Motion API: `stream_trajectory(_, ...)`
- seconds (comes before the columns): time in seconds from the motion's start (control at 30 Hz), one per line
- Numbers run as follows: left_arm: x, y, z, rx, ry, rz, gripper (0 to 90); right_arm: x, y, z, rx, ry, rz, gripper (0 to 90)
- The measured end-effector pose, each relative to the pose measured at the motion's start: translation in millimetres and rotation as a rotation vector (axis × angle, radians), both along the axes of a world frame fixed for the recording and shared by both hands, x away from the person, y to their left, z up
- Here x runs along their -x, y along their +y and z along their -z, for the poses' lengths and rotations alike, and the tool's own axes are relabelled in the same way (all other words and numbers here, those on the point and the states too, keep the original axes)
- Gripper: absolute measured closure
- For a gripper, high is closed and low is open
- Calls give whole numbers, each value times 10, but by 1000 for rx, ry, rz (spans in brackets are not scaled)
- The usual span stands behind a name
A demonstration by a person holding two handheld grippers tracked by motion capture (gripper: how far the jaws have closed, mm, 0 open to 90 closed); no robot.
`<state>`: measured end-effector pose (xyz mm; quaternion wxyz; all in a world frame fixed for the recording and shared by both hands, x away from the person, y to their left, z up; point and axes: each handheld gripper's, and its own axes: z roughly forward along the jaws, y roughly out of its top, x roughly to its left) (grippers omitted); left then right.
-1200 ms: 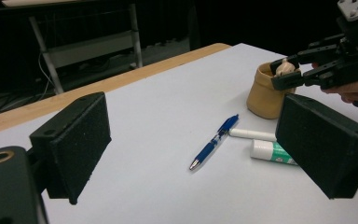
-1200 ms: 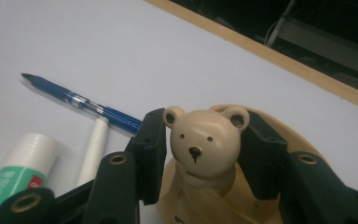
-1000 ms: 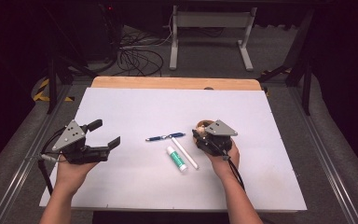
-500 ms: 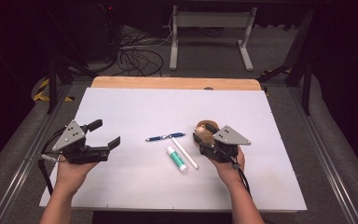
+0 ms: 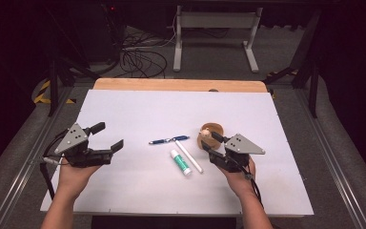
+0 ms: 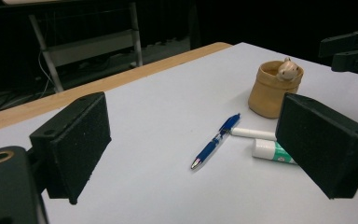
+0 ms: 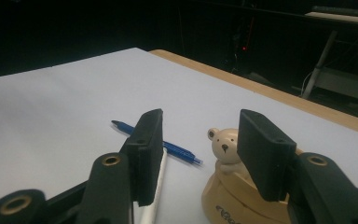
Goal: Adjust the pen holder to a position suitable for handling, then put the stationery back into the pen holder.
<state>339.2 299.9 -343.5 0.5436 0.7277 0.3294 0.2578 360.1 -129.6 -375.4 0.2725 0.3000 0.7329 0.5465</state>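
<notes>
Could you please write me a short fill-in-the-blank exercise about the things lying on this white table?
1. The figure on the tan pot is a small ____.
2. The pen beside the white stick is ____ in colour.
3. The white tube has a ____ label.

Missing words: bear; blue; green

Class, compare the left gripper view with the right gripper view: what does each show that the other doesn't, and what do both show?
Left gripper view alone: the green-and-white tube, and the right gripper at the far right edge.
Right gripper view alone: the bear's face seen close up, between that gripper's open jaws, apart from both pads.
Both: the blue pen, the white stick, the tan pot with the bear, and the white table.
</notes>
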Motion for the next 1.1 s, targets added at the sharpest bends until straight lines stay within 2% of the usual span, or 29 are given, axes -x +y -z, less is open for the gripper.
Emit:
stream_trajectory(0.33,8,-41,-8,-11,-3,0,107,6,39,18,2,24,-31,571)
stream_trajectory(0.63,12,-68,-21,-17,-7,5,107,0,94,63,54,52,-51,574)
stream_trajectory(1.1,9,-71,-21,-20,-5,5,107,-19,142,105,96,92,-57,579)
